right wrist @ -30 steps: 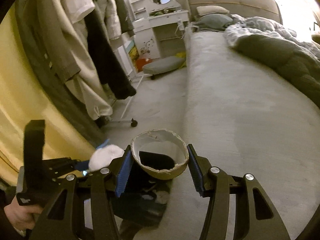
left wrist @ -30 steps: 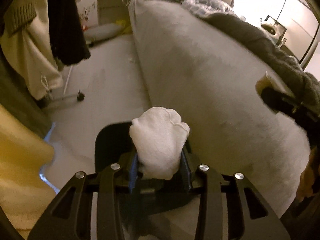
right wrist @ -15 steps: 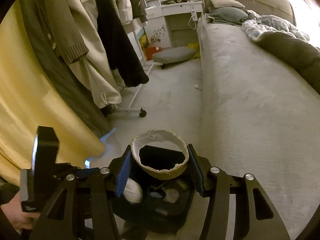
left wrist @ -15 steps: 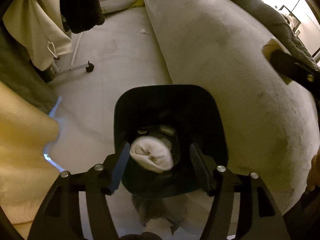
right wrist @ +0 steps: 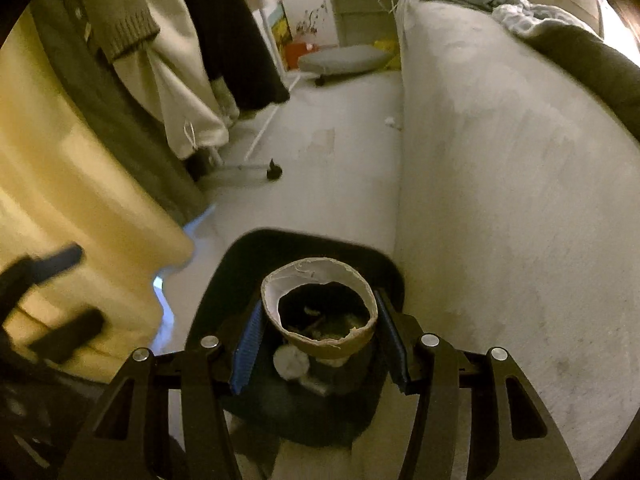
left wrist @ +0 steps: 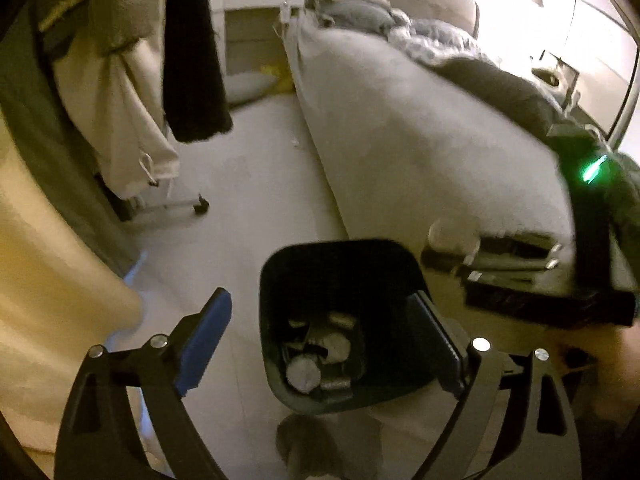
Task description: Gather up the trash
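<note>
Over the black bin (left wrist: 340, 264) on the floor beside the bed (left wrist: 420, 152), my left claw (left wrist: 324, 328) has just been spreading and gapes empty; the white wad (left wrist: 304, 372) lies inside. My right claw (right wrist: 318, 338) pinches the cardboard tube (right wrist: 320, 308) above the bin.

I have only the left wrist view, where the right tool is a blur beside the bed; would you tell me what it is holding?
Observer: A short brown cardboard tube, white inside, is clamped between the blue pads of the right tool, which press on its outer wall.
Operator: Thank you. Is it over the bin yet?
Observer: Yes. The tube hangs above the opening of the black plastic bin, inside its rim, and trash at the bottom shows through its bore.
</note>
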